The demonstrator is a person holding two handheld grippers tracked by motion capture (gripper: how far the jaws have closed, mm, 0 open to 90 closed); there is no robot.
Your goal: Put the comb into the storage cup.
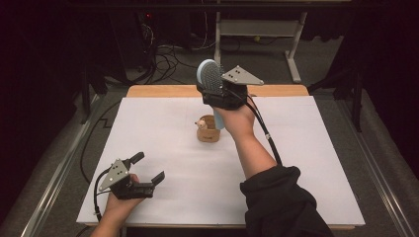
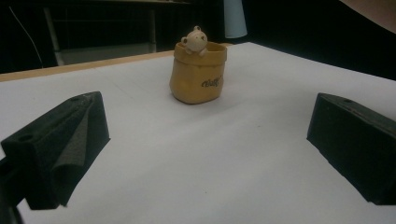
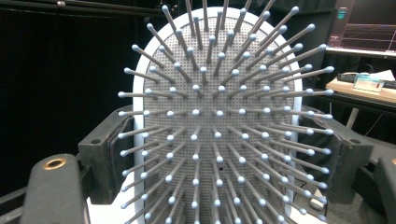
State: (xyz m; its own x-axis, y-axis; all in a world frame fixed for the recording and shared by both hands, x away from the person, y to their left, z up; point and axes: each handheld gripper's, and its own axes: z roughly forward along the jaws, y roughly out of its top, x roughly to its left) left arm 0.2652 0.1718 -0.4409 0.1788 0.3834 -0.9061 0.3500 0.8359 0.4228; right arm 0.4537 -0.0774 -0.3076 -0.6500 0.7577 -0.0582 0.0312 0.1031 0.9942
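A light-blue hairbrush with grey bristles stands upright above the middle of the table, head up. My right gripper is shut on the lower sides of its head. In the right gripper view the bristles of the hairbrush face the camera between the two black fingers. The brush's handle hangs down just beside a small tan pot with a bear figure on its rim. My left gripper rests on the white sheet at the front left, open with nothing between its fingers, facing the pot.
A white sheet covers the wooden table. Metal rails run along both sides. Behind the table are a desk frame and floor cables. A side desk with a small box stands in the right gripper view's background.
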